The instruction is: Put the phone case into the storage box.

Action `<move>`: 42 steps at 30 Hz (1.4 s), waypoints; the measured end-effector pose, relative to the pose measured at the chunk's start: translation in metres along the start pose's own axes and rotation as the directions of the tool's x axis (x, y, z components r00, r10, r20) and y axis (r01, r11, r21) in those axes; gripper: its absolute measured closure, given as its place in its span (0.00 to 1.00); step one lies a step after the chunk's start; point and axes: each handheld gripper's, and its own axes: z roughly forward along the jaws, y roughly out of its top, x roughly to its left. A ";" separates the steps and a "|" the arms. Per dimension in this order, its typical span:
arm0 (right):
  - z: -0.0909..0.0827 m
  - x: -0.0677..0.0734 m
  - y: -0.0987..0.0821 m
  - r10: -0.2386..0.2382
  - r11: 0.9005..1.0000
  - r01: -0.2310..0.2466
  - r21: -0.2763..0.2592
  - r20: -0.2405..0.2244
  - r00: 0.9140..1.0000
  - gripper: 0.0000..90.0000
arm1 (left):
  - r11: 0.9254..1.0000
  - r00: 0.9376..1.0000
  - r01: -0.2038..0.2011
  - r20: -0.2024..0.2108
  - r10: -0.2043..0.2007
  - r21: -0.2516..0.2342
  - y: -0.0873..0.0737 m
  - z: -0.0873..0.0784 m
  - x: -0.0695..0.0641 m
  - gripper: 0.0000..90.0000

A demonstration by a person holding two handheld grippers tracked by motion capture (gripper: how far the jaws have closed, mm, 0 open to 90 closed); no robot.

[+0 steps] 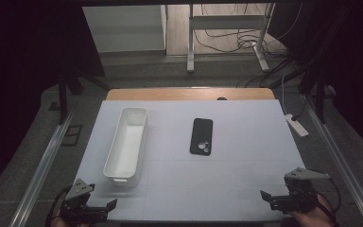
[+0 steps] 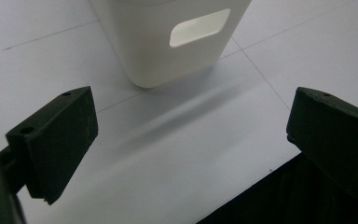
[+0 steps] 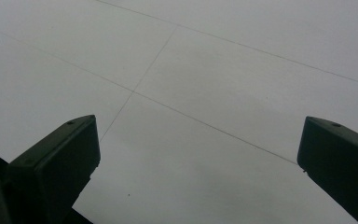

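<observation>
Standing wide with nothing between its jaws, the left gripper [image 1: 105,208] is hovering at the near left corner of the table [image 1: 246,189], just short of the white bin [image 1: 126,143]. In the left gripper view, the bin's [image 2: 168,51] end wall with its handle cut-out is lying straight ahead of the jaws, near but not touching. The right gripper [image 1: 270,198] is likewise gaping, nothing between its jaws, at the near right corner, looking across the bare white surface [image 3: 214,70]. Farther out, the black phone [image 1: 201,136] is lying flat, back up, at mid-table, well apart from both grippers and to the right of the bin.

Judgement: no grasp is yet being made; this is reading as the starting stance. The likely next move is calling for the right gripper to be reaching forward and left to the phone, lining its jaws across the narrow sides, while the left is steadying the bin.
</observation>
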 end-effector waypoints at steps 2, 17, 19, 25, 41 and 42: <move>0.000 0.000 0.000 0.000 1.000 0.000 0.001 -0.001 1.000 0.00 | 1.000 1.000 0.002 0.002 -0.002 0.001 0.000 0.000 0.000 0.03; 0.002 0.001 0.001 -0.013 1.000 0.013 0.018 0.003 1.000 0.00 | 1.000 1.000 0.011 0.005 -0.011 -0.008 -0.001 -0.001 0.001 0.03; 0.002 0.001 0.001 -0.014 1.000 0.014 0.017 0.002 1.000 0.00 | 1.000 1.000 0.010 0.004 -0.010 -0.005 -0.001 0.000 0.001 0.03; 0.002 0.001 0.001 -0.006 1.000 0.006 0.021 0.008 1.000 0.00 | 1.000 1.000 0.007 0.005 -0.007 -0.007 -0.001 0.000 0.001 0.03; 0.008 0.005 0.017 -0.084 0.996 0.084 0.003 -0.030 0.996 0.00 | 1.000 1.000 0.014 0.009 -0.014 -0.021 -0.001 -0.001 0.001 0.03; 0.008 0.005 0.017 -0.083 0.997 0.083 0.004 -0.034 0.996 0.00 | 1.000 1.000 0.014 0.009 -0.014 -0.020 -0.001 -0.001 0.001 0.03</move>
